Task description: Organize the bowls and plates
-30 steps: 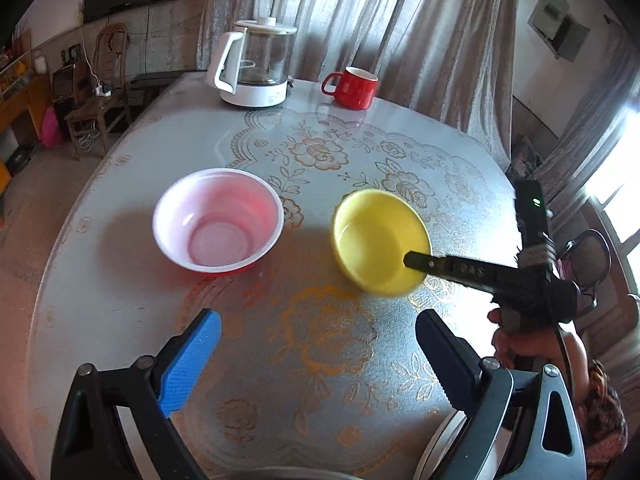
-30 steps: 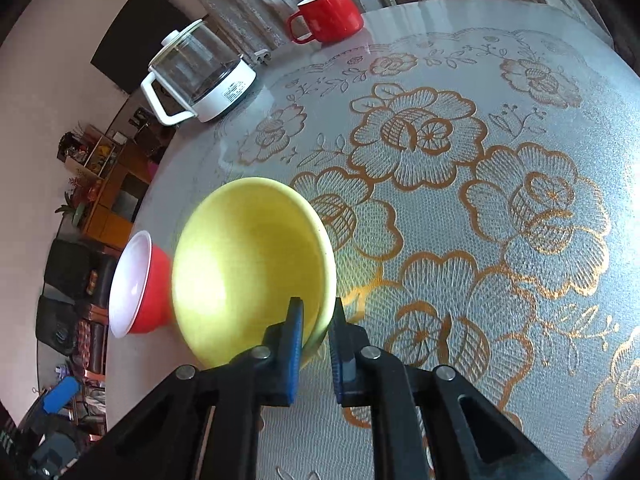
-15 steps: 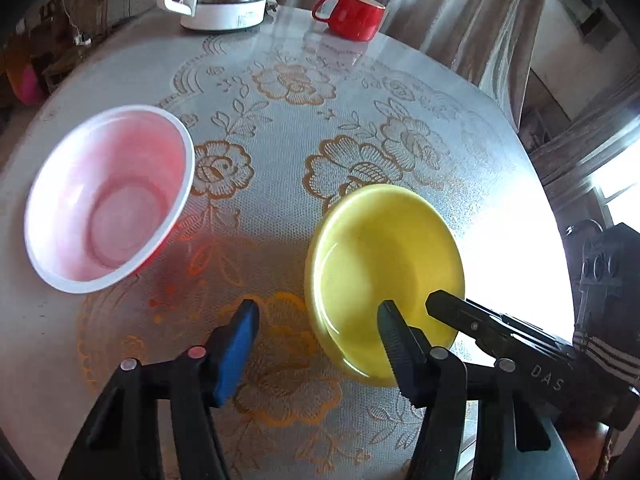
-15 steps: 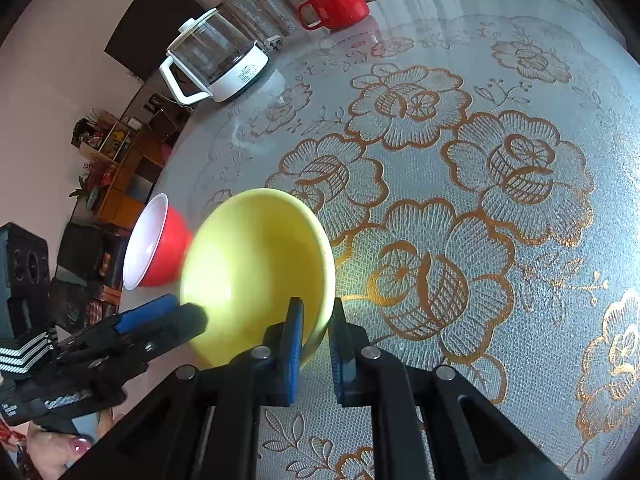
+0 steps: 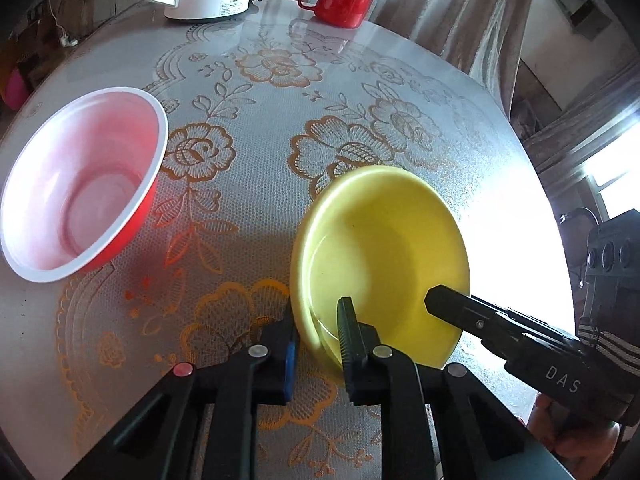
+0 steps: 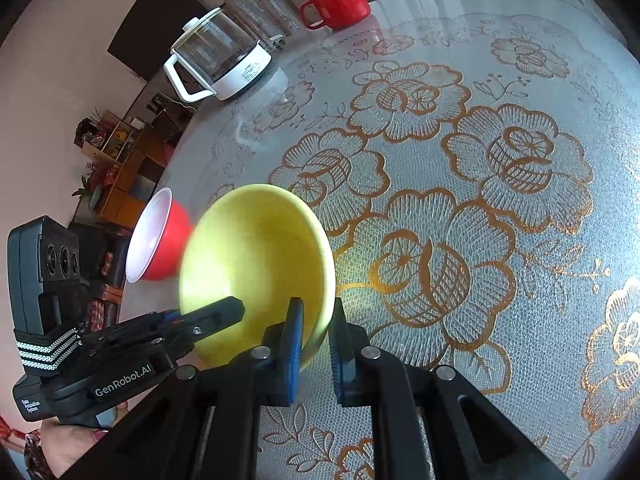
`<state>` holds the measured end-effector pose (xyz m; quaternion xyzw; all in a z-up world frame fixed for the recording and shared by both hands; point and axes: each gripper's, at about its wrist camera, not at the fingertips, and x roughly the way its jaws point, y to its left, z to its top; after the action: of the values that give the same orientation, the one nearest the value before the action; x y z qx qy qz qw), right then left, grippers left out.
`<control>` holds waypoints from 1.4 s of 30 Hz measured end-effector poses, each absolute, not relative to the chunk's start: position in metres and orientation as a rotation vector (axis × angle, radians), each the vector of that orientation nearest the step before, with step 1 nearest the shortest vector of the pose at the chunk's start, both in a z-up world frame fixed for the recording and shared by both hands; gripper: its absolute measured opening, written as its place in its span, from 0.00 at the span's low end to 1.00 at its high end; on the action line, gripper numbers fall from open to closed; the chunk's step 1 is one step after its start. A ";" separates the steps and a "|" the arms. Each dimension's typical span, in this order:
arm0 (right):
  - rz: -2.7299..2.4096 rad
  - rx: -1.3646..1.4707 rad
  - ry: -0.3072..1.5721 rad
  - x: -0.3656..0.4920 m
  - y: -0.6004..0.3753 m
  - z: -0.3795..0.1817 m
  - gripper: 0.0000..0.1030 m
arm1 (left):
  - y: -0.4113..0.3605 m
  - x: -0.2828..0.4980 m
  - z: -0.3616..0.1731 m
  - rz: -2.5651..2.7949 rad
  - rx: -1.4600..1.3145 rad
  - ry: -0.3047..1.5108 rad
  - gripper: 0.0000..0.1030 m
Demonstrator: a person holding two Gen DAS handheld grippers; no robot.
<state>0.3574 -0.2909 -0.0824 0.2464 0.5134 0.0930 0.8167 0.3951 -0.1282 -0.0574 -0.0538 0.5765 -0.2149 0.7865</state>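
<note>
both grippers (image 5: 318,326) (image 6: 316,330) pinch the yellow bowl (image 5: 384,256); red bowl (image 5: 80,184) nearby.

A glossy yellow ceramic bowl (image 5: 380,256) sits tilted, empty, near centre-right. A red plastic bowl with white interior (image 5: 80,184) rests upright at the left, well apart.

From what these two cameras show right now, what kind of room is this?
Most likely a home dining or living room. A round table with a floral lace cover carries a glass kettle and a red mug. Curtains hang behind it, and wooden shelving stands by the wall.
</note>
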 end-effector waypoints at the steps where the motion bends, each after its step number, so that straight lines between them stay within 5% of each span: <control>1: 0.198 0.527 1.096 0.356 -0.291 -0.083 0.11 | -0.126 0.393 -0.056 -0.463 -0.122 1.243 0.17; 42: 0.263 0.433 0.932 0.252 -0.201 -0.017 0.12 | -0.030 0.262 0.001 -0.499 -0.216 1.061 0.17</control>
<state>0.2520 -0.2008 -0.0167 0.2063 0.4443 0.1255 0.8627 0.2617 -0.0302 0.0006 -0.1018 0.4996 -0.2351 0.8275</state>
